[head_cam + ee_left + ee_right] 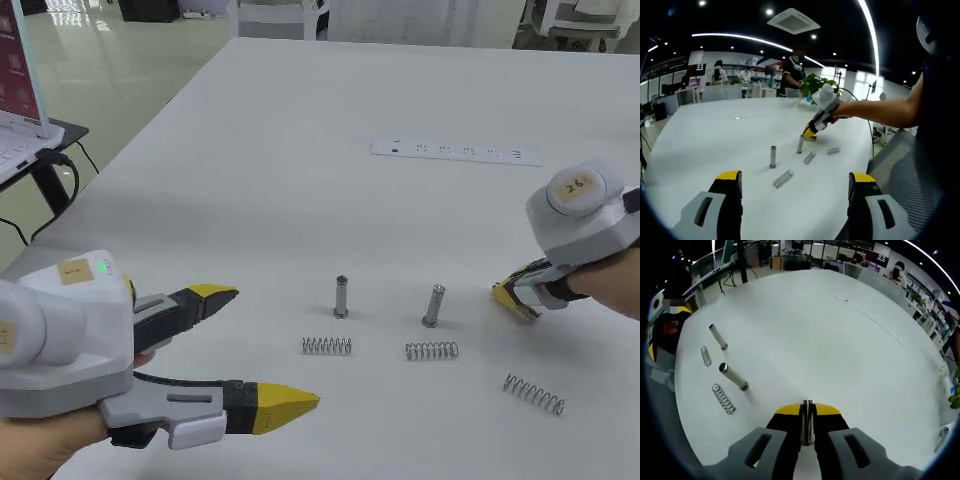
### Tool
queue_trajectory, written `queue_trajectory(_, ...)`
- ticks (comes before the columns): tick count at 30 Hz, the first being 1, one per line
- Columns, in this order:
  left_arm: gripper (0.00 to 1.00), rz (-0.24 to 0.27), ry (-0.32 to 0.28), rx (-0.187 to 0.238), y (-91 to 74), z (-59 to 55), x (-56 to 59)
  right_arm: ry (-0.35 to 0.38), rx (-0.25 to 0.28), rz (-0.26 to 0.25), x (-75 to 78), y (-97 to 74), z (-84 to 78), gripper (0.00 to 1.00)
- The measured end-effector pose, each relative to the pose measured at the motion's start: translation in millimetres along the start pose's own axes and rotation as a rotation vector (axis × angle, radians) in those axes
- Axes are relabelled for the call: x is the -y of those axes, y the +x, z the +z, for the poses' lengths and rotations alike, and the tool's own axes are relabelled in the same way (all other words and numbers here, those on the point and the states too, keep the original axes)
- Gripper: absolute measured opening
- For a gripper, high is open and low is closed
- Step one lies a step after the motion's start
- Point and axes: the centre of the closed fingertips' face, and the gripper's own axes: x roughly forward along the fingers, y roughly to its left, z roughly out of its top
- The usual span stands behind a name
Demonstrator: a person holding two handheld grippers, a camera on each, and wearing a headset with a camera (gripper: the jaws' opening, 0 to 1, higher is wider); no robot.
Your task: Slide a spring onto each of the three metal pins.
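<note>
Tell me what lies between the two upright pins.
Only bare tabletop, seen in the head view, lies between the left pin and the right pin.

Left gripper [796,182] agape — right gripper [807,410] (clamped)

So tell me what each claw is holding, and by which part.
The right claw is shut on a metal pin, clamped along its shaft. The left claw is open, holding nothing.

I count three springs [327,346] [432,350] [534,394], all on my side of power strip [455,152]. Two pins [341,297] [434,305] upright there too; third pin [807,427], I think, pinched in right gripper [807,409]. One power strip.
</note>
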Motion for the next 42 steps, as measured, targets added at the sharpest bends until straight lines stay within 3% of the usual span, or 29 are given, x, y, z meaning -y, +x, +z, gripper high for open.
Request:
queue_trajectory(18, 0.84, -0.011, 0.027, 0.015, -1.8, 6.9, 5.1, 0.018, 0.06, -0.027, -7.1, -30.9, 4.1, 0.06)
queue_trajectory(42, 0.84, -0.017, 0.06, 0.019, -4.8, 16.5, 10.0, 0.063, 0.108, -0.01, -15.2, -41.7, 3.4, 0.06)
